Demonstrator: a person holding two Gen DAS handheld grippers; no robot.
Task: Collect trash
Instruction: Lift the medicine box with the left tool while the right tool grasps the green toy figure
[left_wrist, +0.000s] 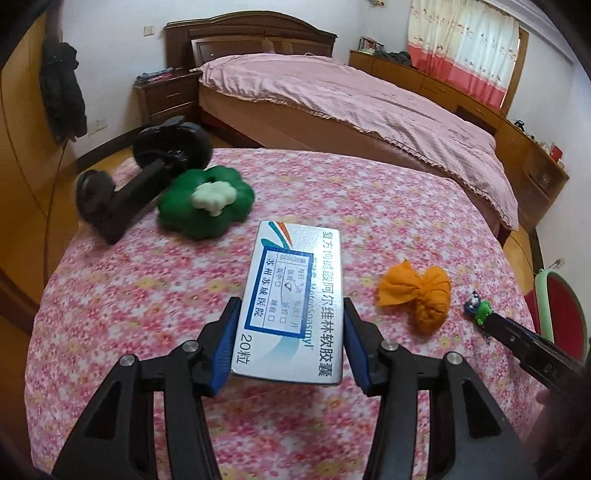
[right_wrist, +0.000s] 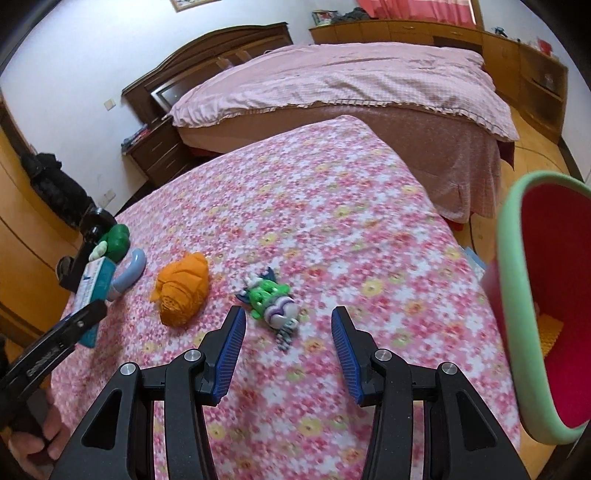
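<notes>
While the left gripper (left_wrist: 290, 341) has its two blue pads (left_wrist: 226, 341) pressed against the long sides of a white medicine box (left_wrist: 291, 306), the box juts forward from between them above the flowered tablecloth (left_wrist: 147, 295), its near end cut by the fingers and its printed text partly blurred. Ahead and to the left of this tool lies a green clover-shaped toy (left_wrist: 207, 201) with a pale piece on top, and just beyond it a black wheeled device (left_wrist: 147, 162) whose exact kind is hard to make out. To the right of the box sits a knotted orange cloth (left_wrist: 417, 291), and farther right a small green figure (left_wrist: 480, 308), too small here for detail. The right gripper (right_wrist: 288, 332) hangs with its fingers spread wide and nothing between them; the small green and white figure (right_wrist: 273, 301) lies just ahead of the gap on the cloth, motion-blurred. Left of it rests the orange cloth (right_wrist: 181, 290), and farther left the box (right_wrist: 92, 286) shows edge-on, half hidden by the other tool's black finger, with a pale blue curved piece (right_wrist: 131, 273) beside it that cannot be identified. At the far right a red bin with a green rim (right_wrist: 509, 295) is cut off by the frame; something yellow lies inside it.
</notes>
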